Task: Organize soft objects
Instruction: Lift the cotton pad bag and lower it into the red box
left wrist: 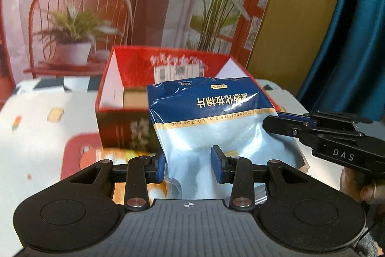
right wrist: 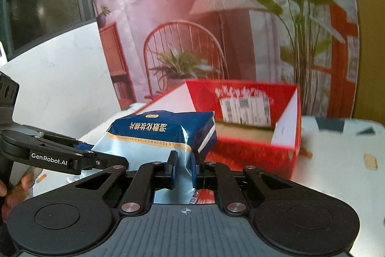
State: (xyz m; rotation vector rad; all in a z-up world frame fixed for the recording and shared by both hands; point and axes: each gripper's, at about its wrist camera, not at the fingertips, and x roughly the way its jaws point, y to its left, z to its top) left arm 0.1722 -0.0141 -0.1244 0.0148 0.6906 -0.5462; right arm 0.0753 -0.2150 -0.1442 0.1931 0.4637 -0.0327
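Note:
A blue and pale-blue bag of cotton pads [left wrist: 216, 112] hangs in front of an open red box [left wrist: 166, 59], its print upside down. My left gripper [left wrist: 189, 165] is shut on the bag's lower middle, with a blue pad pressing on each side. My right gripper [left wrist: 268, 123] comes in from the right and pinches the bag's right edge. In the right wrist view that gripper [right wrist: 184, 168] is shut on a thin fold of the bag [right wrist: 154, 134]. The left gripper [right wrist: 105, 153] reaches in from the left. The red box [right wrist: 240, 93] stands just behind and to the right.
A patterned cloth [left wrist: 48, 127] covers the table. A tan block [left wrist: 134, 98] lies in the box, and a white label is stuck on its back wall. Behind it hangs a printed backdrop with a chair and plants [left wrist: 77, 23], with a blue curtain [left wrist: 349, 40] at the right. A hand [left wrist: 356, 182] holds the right gripper.

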